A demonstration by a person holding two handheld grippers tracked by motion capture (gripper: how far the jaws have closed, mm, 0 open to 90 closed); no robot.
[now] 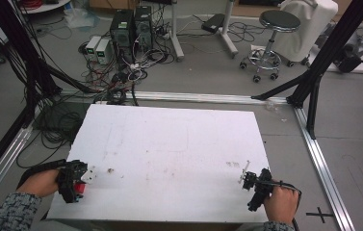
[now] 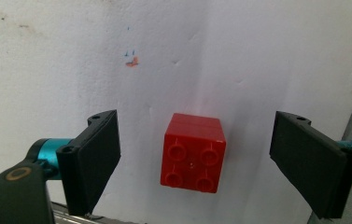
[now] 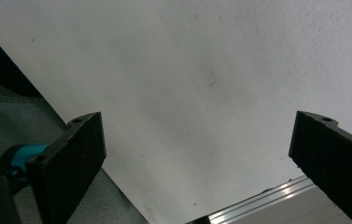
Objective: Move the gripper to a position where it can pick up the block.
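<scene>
Red plastic brick [image 2: 193, 153], studded, square-topped with four round studs in two rows, a seam across its far part; glossy, clean, one small pale fleck on its right edge. Resting flat on the white bench [image 2: 239, 51], midway between the two black pads of the left claw [image 2: 197, 158], touching neither. Left claw released, jaws spread wide to either side of the brick, each pad clear of it with bare bench between. From the high view, same brick [image 1: 79, 187] glimpsed as a red patch at the near left corner of the bench [image 1: 179, 144], tucked under the left claw [image 1: 86, 175], held by a left hand [image 1: 39, 182] in a patterned grey sleeve [image 1: 10, 211].

Right claw [image 3: 197, 154] also released, jaws far apart, nothing between them but plain white bench surface [image 3: 201, 70]; a strip of metal rail at the bottom edge. From above, right claw [image 1: 246, 177] hovering at the near right edge of the bench, gripped by the right hand [image 1: 281, 204], well apart from the brick.

Small orange and blue marks [image 2: 132, 58] on the bench beyond the brick. Faint brown smudges [image 1: 110, 170] on the bench just right of the left claw. Beyond the far edge: tangled cables [image 1: 121, 72], two computer towers [image 1: 132, 26], a round black stool [image 1: 273, 38] on castors
</scene>
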